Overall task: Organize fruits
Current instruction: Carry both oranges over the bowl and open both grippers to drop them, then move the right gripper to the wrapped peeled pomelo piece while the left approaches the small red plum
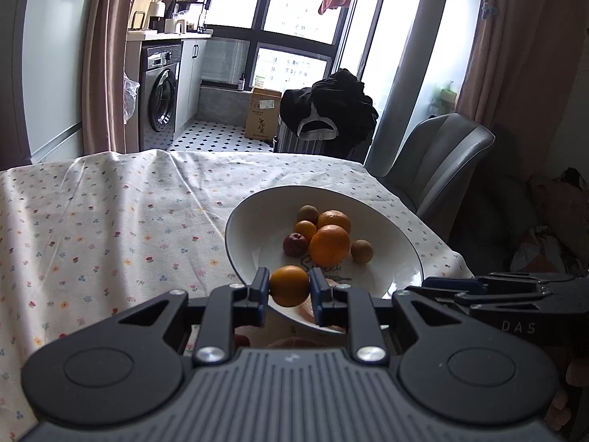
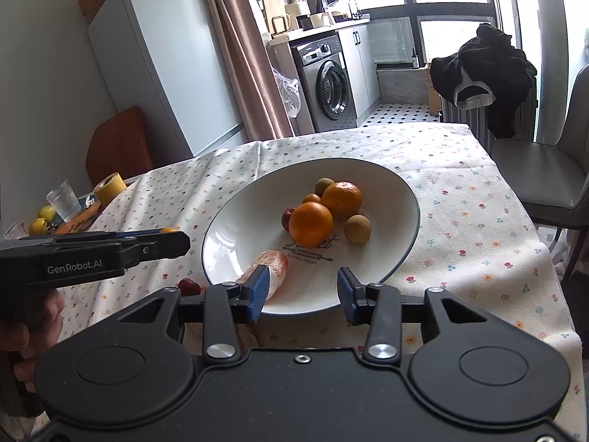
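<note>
Orange [image 1: 289, 286] clamped in left tongs [image 1: 289, 291]

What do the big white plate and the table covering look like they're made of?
Plate: looks like glazed ceramic, going by its glossy white surface with window glare, thin dark rim line and printed bakery logo; melamine can't be ruled out. Table covering: woven fabric, probably cotton, matte, with a small floral print, visible creases and a soft drape over the table edge.

A small orange [image 1: 289, 286] sits pinched between the left claw [image 1: 289, 289] pads, above the white plate's [image 2: 235, 221] near rim. Ahead of both claws, 6 fruits cluster mid-plate: 2 big oranges [image 2: 311, 222], 2 brown kiwis [image 2: 357, 229]. A pink-speckled fruit [image 2: 274, 265] lies beside the right claw's [image 2: 303, 291] left pad.
</note>
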